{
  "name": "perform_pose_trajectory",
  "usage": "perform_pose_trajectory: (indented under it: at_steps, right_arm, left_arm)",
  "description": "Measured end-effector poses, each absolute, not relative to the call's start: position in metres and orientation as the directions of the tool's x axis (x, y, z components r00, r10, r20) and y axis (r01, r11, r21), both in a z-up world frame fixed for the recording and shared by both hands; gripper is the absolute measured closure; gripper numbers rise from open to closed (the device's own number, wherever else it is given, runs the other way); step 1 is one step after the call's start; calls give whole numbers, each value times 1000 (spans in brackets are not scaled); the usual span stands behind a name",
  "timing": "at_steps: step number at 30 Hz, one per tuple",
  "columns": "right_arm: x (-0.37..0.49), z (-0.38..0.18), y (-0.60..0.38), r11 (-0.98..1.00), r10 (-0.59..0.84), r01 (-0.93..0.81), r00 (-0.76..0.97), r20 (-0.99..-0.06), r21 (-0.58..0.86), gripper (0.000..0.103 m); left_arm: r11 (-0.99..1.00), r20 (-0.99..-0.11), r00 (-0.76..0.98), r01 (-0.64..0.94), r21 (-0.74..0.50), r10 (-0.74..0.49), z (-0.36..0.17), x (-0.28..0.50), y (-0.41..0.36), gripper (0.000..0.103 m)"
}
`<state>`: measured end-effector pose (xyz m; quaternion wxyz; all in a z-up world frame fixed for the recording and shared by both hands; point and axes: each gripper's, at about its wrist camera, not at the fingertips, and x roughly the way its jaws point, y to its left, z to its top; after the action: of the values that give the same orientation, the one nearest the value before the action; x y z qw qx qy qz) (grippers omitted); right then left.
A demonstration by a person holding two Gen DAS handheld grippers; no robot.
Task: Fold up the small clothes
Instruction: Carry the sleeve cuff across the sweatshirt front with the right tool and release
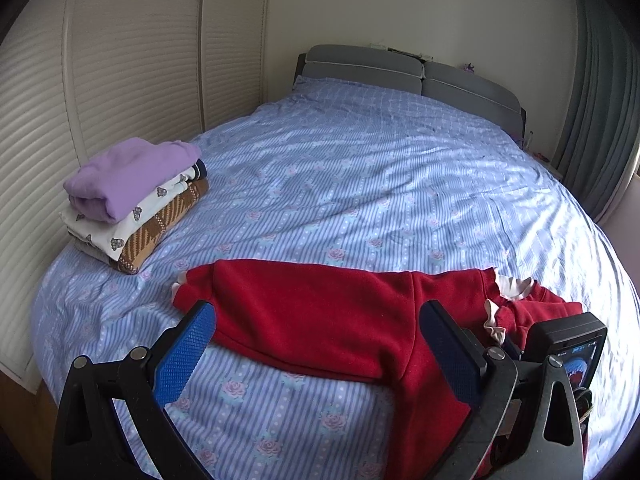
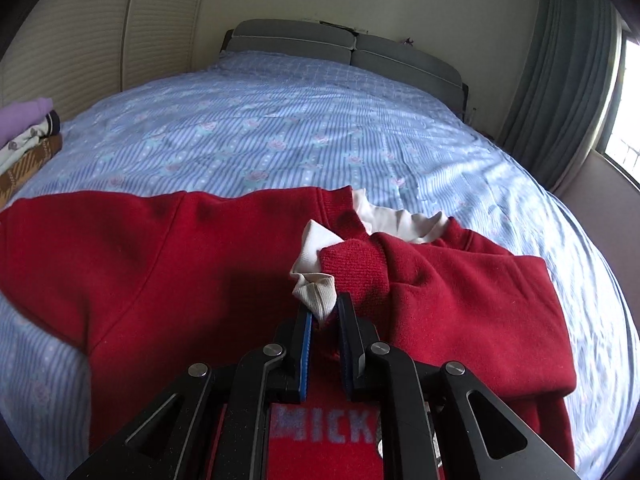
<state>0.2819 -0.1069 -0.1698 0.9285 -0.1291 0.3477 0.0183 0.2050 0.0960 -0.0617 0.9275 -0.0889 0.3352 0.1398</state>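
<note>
A small red sweatshirt (image 1: 320, 312) with white cuffs lies spread across the near end of the bed. My left gripper (image 1: 316, 316) is open, its blue pads wide apart over the sweatshirt's left half, with nothing pinched. In the right wrist view the red sweatshirt (image 2: 160, 264) fills the foreground, one sleeve folded in over the body. My right gripper (image 2: 324, 308) is shut on the white cuff (image 2: 316, 292) of that sleeve. Pale lettering shows on the red cloth below the jaws.
A stack of folded clothes (image 1: 132, 200) with a lilac piece on top sits at the bed's left edge by the louvred wardrobe doors. The blue striped floral sheet (image 1: 360, 176) stretches back to a grey headboard (image 1: 408, 68). Grey-green curtains (image 2: 560, 80) hang at the right.
</note>
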Motion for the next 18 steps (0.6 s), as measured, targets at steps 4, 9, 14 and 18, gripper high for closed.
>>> perform_pose_trajectory:
  at_steps: [4, 9, 14, 18]
  right_arm:
    - [277, -176, -106, 967, -23, -153, 745, -667, -205, 83]
    - [261, -163, -110, 975, 72, -190, 757, -649, -112, 53]
    - [233, -141, -146, 988, 132, -151, 787, -603, 20, 51]
    - [217, -127, -185, 998, 54, -61, 828, -559, 5, 51]
  left_arm:
    - [950, -654, 733, -303, -70, 186, -64, 206, 90, 0]
    - [962, -654, 735, -269, -38, 180, -64, 207, 75, 0]
    - [975, -642, 751, -221, -23, 155, -59, 209, 56, 0]
    - [991, -630, 772, -129, -36, 78, -60, 216, 30, 0]
